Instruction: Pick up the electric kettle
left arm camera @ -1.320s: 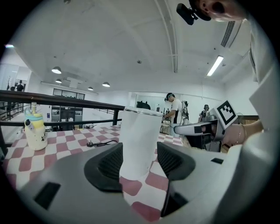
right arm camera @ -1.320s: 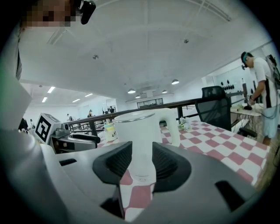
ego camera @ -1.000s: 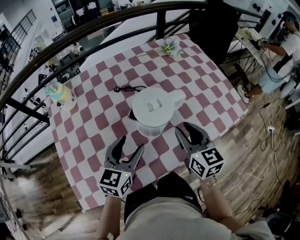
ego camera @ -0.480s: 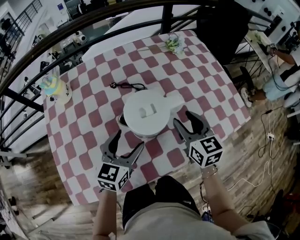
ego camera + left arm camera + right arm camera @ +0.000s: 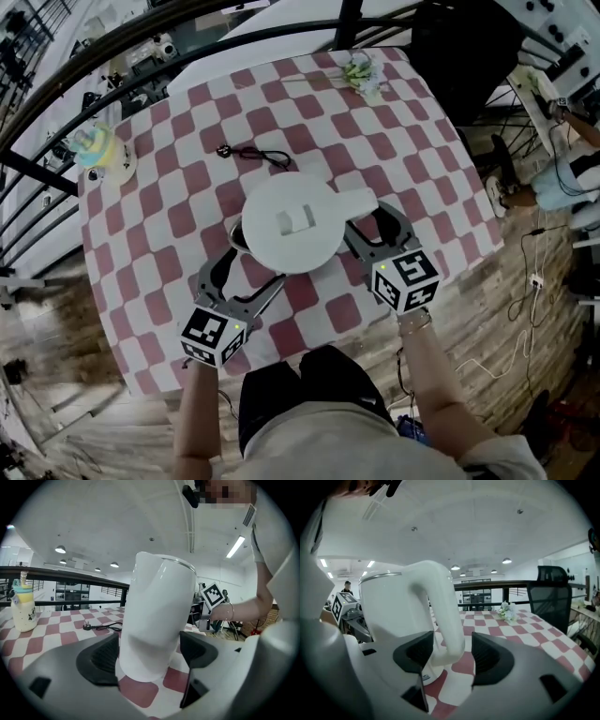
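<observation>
Both jaw pairs just opened, unclamped: left gripper straddles kettle body, right gripper its handle.

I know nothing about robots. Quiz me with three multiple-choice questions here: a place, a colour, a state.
1. Where is the black cord? A. on the table beyond the kettle B. on the floor C. round the kettle
2. What colour is the kettle? A. black B. white C. red
3. The right claw is: A. shut on the handle B. open around the handle C. open, nothing between
1 A: it lies on the table past the kettle. 2 B: it shows white in every view. 3 B: its jaws, just opened wider, flank the handle with a gap.
</observation>
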The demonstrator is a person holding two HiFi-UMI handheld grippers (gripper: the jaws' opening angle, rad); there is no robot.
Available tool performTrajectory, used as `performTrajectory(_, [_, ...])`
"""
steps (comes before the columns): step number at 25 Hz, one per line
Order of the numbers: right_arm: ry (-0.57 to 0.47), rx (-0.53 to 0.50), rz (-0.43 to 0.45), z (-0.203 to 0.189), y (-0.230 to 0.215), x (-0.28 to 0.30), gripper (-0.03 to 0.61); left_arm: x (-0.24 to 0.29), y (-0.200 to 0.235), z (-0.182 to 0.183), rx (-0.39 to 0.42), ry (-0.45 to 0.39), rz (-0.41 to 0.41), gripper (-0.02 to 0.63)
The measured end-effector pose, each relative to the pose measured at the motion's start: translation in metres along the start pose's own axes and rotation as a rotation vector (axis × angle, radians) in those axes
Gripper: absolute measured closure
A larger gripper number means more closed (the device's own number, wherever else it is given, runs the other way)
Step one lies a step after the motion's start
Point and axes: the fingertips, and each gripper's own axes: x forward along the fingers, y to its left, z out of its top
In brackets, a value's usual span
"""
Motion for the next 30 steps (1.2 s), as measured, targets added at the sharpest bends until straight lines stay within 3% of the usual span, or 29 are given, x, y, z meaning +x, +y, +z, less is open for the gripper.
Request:
performTrajectory(4, [-0.003, -0.010, 0.014, 0.002, 0.001, 0.008, 0.394, 0.003, 0.000, 0.000, 0.009, 0.008, -0.027, 0.207])
performTrajectory(11, [-0.006, -0.027, 0.003, 0.007, -0.003, 0.014, 0.431, 0.013, -0.008, 0.003, 0.064, 0.024, -0.094, 0.209])
performTrajectory(24, [0.018, -0.022, -0.022, 0.016, 0.002, 0.012, 0.428, 0.010, -0.005, 0.006, 0.061, 0.074, -0.098, 0.209])
performTrajectory(30, [0.002, -0.003, -0.026, 0.033, 0.006, 0.003, 0.425, 0.000, -0.007, 0.027, 0.085, 0.043, -0.101, 0.209])
